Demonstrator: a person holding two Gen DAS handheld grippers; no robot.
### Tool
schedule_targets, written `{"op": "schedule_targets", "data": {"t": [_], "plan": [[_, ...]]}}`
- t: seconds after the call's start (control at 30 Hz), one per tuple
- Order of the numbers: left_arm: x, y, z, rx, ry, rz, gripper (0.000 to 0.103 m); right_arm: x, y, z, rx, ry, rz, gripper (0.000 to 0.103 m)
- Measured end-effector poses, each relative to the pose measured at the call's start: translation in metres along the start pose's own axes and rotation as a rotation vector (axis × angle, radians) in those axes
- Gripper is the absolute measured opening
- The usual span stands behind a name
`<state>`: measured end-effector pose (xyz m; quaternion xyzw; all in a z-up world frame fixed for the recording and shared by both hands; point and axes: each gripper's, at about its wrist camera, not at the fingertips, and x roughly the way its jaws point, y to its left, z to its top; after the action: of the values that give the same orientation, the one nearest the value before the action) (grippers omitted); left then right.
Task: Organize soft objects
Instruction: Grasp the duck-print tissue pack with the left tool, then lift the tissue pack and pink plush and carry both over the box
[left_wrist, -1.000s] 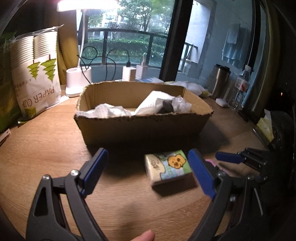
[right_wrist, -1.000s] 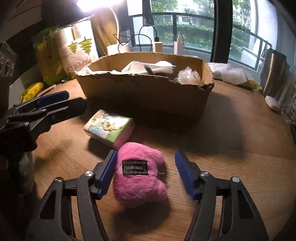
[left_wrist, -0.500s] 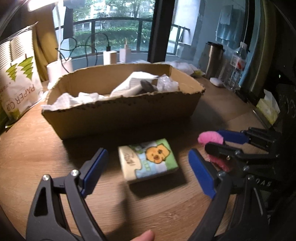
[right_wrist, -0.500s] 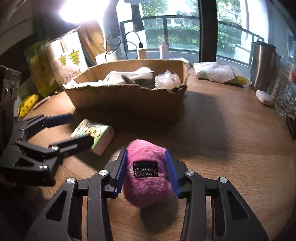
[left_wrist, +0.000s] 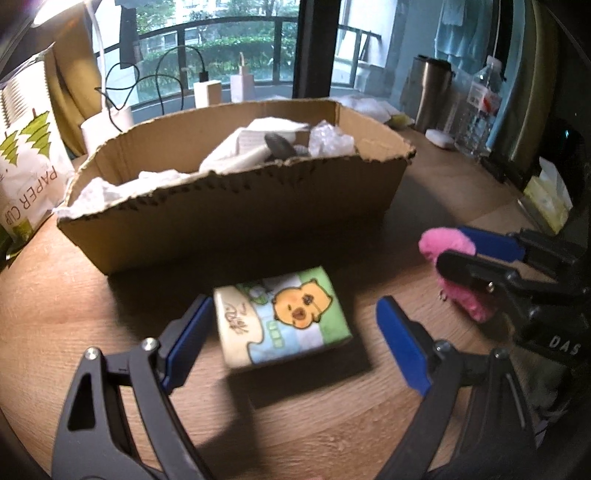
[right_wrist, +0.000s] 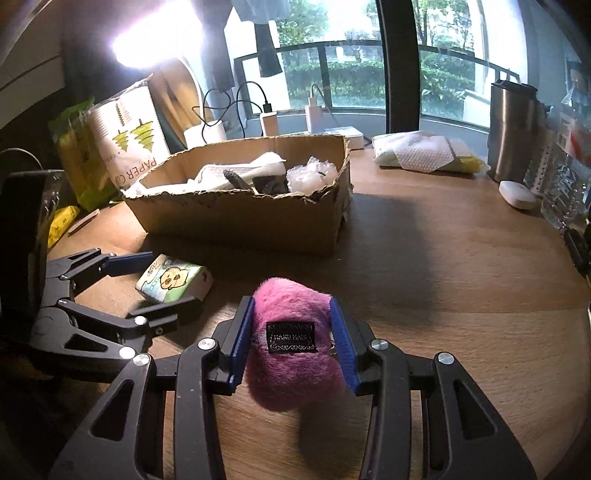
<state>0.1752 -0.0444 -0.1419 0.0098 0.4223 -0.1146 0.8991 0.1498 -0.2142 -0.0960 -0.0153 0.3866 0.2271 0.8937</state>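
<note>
In the right wrist view, the right gripper is filling the bottom of the frame, and its two blue pads are pressing into the sides of a pink plush toy, squeezing it narrow. Its jaws have just been closing, with the toy between them. The toy is sitting at the lower centre of the frame, and whether it is clear of the wooden table cannot be told. A black tag sewn on the plush is reading "HAND MADE".

In the left wrist view, the left gripper is rising from the bottom edge with its jaws standing wide apart. A tissue pack is lying flat on the table between the pads, at the centre of the frame. The pad at the left is just beside the pack's short end, perhaps touching it, while the pad at the right is standing clear. The pack's long axis is running across the gap, from one pad toward the other. Its wrapper is showing a yellow cartoon animal on green and blue; the writing on it is too blurred to read. The left gripper is plainly the nearer one to this pack.

Beyond the pack, toward the upper middle of both views, an open cardboard box is holding crumpled white paper and plastic wrap.

Farther back, at the left edge, a white bag is reading "PAPER CUP" beside green tree shapes.
</note>
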Motion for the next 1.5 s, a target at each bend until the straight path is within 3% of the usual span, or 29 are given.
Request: {"op": "schedule_targets", "data": {"t": [0.07, 0.17, 0.5, 1.0, 1.5], "plan": [[0.000, -0.001, 0.000, 0.007, -0.001, -0.003, 0.088, -0.001, -0.001, -0.001, 0.000, -0.002, 0.000, 0.044], [-0.002, -0.001, 0.000, 0.016, -0.008, -0.002, 0.069, -0.004, -0.001, -0.001, -0.003, -0.005, -0.002, 0.043], [-0.017, -0.002, -0.006, 0.035, -0.054, -0.042, 0.068, -0.008, 0.004, 0.005, -0.022, -0.017, -0.009, 0.044], [-0.044, 0.018, -0.003, -0.031, -0.122, -0.067, 0.068, -0.011, 0.024, 0.023, -0.067, -0.041, -0.002, 0.044], [-0.075, 0.045, 0.011, -0.067, -0.227, -0.048, 0.068, -0.017, 0.055, 0.054, -0.124, -0.096, 0.005, 0.044]]}}
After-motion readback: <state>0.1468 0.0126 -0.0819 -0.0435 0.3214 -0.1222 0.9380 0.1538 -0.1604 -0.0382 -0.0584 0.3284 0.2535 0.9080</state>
